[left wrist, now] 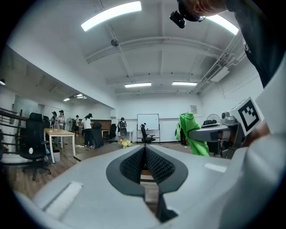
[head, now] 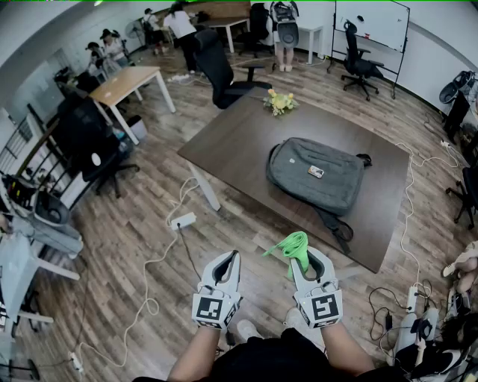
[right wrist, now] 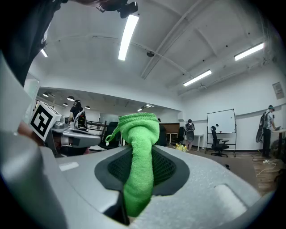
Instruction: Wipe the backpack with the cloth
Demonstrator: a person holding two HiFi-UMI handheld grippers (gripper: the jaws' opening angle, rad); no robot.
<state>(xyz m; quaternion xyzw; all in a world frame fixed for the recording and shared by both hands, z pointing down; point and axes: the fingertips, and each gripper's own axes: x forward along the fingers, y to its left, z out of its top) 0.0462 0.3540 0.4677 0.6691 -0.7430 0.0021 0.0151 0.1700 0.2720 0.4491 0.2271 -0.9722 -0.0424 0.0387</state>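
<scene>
Nearest the camera, the left claw [head: 230, 256] and the right claw [head: 303, 259] are held side by side above the floor [head: 142, 224], each carrying a cube with a square marker at its rear. In the left gripper view, the ribbed pads of the left claw [left wrist: 145, 154] are seen pressed together, with nothing lodged between them. The right claw [right wrist: 141, 157] is pinched on a green cloth [right wrist: 140, 134], which is bunched into a roll, stands up out of the jaws and folds over at its top. In the head view the cloth [head: 291, 244] is seen over the floor, just short of the near edge of the tabletop [head: 231, 145] and well apart from the backpack [head: 314, 173].

A white power strip [head: 183, 221] with a trailing cable is seen on the wooden floor to the left of the claws. Beyond it, the grey backpack is laid flat on the dark tabletop, towards its right half, with a dark strap running towards the near edge. A bunch of yellow flowers [head: 279, 101] is placed at the far corner of the tabletop, apart from the backpack. Behind the tabletop, a black office chair [head: 220, 71] is seen; farther back, a whiteboard [head: 371, 22] and several standing people [head: 181, 28] are visible.
</scene>
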